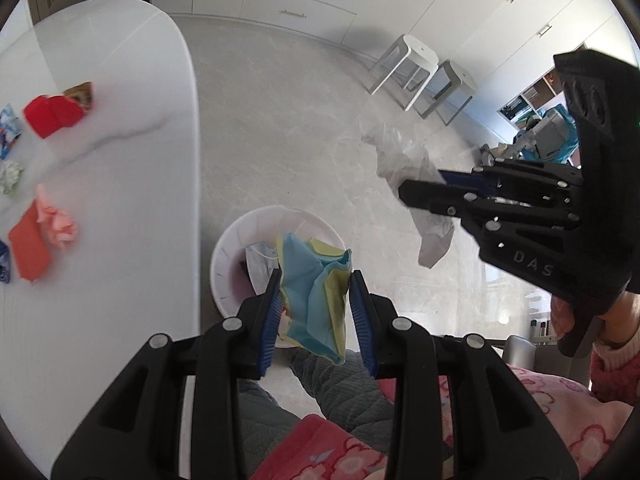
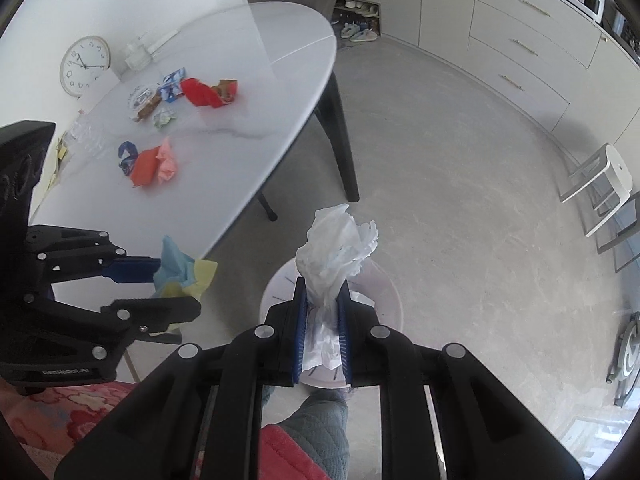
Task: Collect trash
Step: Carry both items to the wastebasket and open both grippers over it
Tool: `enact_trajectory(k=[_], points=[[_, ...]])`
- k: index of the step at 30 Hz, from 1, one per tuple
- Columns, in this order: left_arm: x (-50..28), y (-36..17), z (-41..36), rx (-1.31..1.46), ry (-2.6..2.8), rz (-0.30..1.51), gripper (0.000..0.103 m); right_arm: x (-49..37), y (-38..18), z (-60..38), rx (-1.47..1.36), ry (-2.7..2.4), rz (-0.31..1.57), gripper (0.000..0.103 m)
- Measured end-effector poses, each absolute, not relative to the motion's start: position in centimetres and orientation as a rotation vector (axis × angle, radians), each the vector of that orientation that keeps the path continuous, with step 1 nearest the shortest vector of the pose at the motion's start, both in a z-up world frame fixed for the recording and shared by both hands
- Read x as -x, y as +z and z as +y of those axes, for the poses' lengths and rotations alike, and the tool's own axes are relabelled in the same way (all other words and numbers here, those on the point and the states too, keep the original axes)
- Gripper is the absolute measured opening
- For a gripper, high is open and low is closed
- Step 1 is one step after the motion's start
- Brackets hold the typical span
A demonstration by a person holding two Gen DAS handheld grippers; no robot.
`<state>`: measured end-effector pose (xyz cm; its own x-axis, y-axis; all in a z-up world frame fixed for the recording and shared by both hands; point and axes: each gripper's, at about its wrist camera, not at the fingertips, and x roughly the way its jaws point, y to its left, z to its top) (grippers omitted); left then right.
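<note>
Left claw: my left gripper (image 1: 315, 300) has its blue pads pressed against a crumpled wad of blue and yellow paper (image 1: 316, 292); the jaws stand fairly wide because the wad is bulky.
Blue and yellow paper: soft, creased sheets, pale blue folded over pale yellow, sticking out past the fingertips and hanging a little below them.
Right claw: my right gripper (image 2: 323, 312) is clamped narrowly on a white plastic bag (image 2: 336, 256).
White bag: thin, translucent, wrinkled; it balloons out beyond the fingertips and a crushed tail runs back between the pads.
Bin: a white round trash bin (image 1: 224, 264) sits on the floor directly beyond and under both claws; I see some white and pinkish scraps inside it.
Table: the white oval table (image 2: 224, 128) lies to the left of my claws, well apart from the bin's rim.
Trash on the table: a red wrapper (image 2: 198, 92), an orange packet (image 2: 143, 167) touching a pink crumpled tissue (image 2: 167, 162), and blue-printed wrappers (image 2: 173, 84).
</note>
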<state>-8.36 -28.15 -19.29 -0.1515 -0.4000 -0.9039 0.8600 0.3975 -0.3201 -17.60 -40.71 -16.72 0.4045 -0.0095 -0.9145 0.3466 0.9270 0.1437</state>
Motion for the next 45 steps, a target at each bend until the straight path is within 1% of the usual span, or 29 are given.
enact_trajectory(k=[2, 3, 4, 6, 7, 10, 12, 15, 20, 21, 22, 24, 26, 27, 28, 31, 35, 38, 42, 45], points=[[9.0, -20.1, -29.2, -0.488, -1.159, 1.318, 0.037, 18.0, -16.9, -41.6, -0.34, -0.227, 1.133, 0.016], [9.0, -20.5, -29.6, -0.495, -1.147, 1.329, 0.046, 18.1, -16.9, -41.9, -0.341, -0.225, 1.13, 0.016], [9.2, -20.7, -30.0, -0.5, -1.134, 1.331, 0.059, 18.2, -16.9, -42.2, -0.341, -0.222, 1.127, 0.016], [9.6, -20.6, -30.2, -0.502, -1.111, 1.313, 0.069, 18.6, -16.9, -42.7, -0.341, -0.217, 1.122, 0.016], [9.8, -20.3, -30.4, -0.504, -1.106, 1.298, 0.077, 18.9, -16.9, -43.0, -0.341, -0.215, 1.12, 0.016], [10.0, -19.3, -30.0, -0.518, -1.072, 1.245, 0.088, 19.0, -16.9, -43.0, -0.343, -0.205, 1.115, 0.017], [9.7, -18.7, -29.9, -0.529, -1.038, 1.217, 0.092, 18.9, -16.9, -42.8, -0.34, -0.195, 1.112, 0.017], [9.2, -17.4, -29.3, -0.522, -0.983, 1.177, 0.095, 18.8, -16.8, -42.5, -0.337, -0.18, 1.109, 0.019], [7.6, -15.2, -27.1, -0.465, -0.929, 1.139, 0.095, 18.1, -17.6, -41.2, -0.336, -0.151, 1.118, 0.02], [7.3, -14.9, -26.7, -0.456, -0.922, 1.135, 0.095, 17.9, -17.8, -40.8, -0.338, -0.145, 1.12, 0.021], [7.0, -14.6, -26.1, -0.445, -0.914, 1.131, 0.095, 17.6, -18.2, -40.4, -0.337, -0.14, 1.125, 0.026], [6.5, -14.2, -25.4, -0.428, -0.898, 1.127, 0.095, 17.2, -19.2, -39.8, -0.33, -0.144, 1.144, 0.04], [6.0, -13.9, -24.9, -0.416, -0.884, 1.125, 0.095, 16.5, -20.4, -39.1, -0.313, -0.175, 1.175, 0.079], [5.7, -13.7, -24.5, -0.412, -0.875, 1.123, 0.095, 16.3, -20.7, -39.0, -0.304, -0.19, 1.185, 0.085], [5.4, -13.6, -24.1, -0.408, -0.867, 1.121, 0.095, 16.0, -21.0, -38.7, -0.296, -0.201, 1.2, 0.088], [4.7, -13.2, -22.9, -0.387, -0.847, 1.113, 0.095, 15.3, -20.5, -38.2, -0.293, -0.212, 1.209, 0.092], [3.5, -12.7, -21.2, -0.357, -0.81, 1.1, 0.095, 14.4, -17.8, -37.9, -0.269, -0.236, 1.145, 0.098], [2.3, -12.4, -19.7, -0.33, -0.776, 1.084, 0.095, 13.4, -15.1, -37.7, -0.247, -0.241, 1.085, 0.1], [0.7, -12.2, -17.6, -0.301, -0.716, 1.069, 0.095, 11.8, -12.3, -37.1, -0.234, -0.222, 1.014, 0.1], [-0.7, -12.4, -15.6, -0.266, -0.662, 1.069, 0.095, 10.3, -11.2, -36.6, -0.232, -0.204, 0.988, 0.1]])
